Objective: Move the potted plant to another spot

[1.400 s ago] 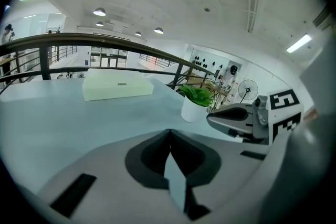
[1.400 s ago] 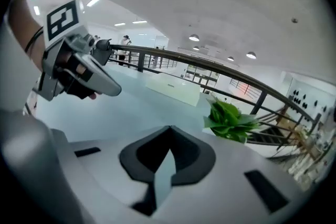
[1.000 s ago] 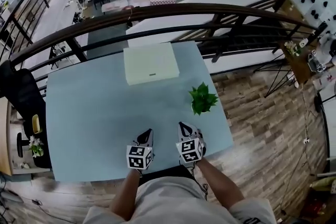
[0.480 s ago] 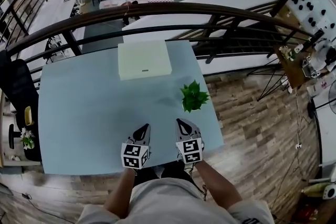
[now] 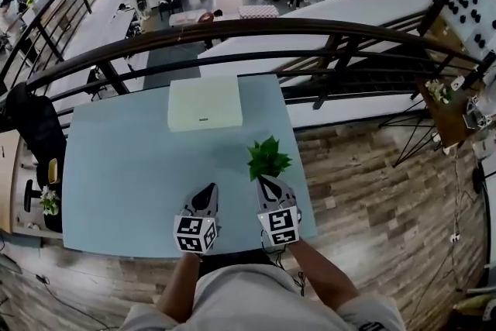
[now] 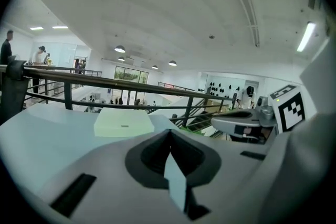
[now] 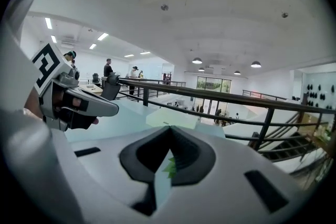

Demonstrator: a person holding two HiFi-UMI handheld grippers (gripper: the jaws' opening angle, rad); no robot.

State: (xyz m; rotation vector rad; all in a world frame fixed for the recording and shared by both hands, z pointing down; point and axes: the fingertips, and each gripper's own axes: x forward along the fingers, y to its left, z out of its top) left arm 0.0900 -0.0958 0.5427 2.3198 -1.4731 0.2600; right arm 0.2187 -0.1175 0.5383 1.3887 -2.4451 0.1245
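Observation:
The potted plant (image 5: 267,158) stands near the right edge of the pale blue table (image 5: 124,174); only its green leaves show from above, and the pot is hidden. My right gripper (image 5: 263,181) is shut and empty, its tips just on the near side of the plant and apart from it. In the right gripper view a few leaves (image 7: 169,167) show through the slit below the closed right gripper (image 7: 168,127). My left gripper (image 5: 210,189) is beside it to the left, also shut and empty; in its own view the left gripper (image 6: 169,132) points toward the far side of the table.
A flat white box (image 5: 205,103) lies at the table's far side, also visible as the white box (image 6: 123,122). A dark railing (image 5: 232,31) runs behind the table. A black chair (image 5: 31,136) stands at the left, and wooden floor (image 5: 364,190) lies to the right.
Both grippers have risen and moved forward. The right gripper's tips now sit close to the plant's near side. Both stay shut.

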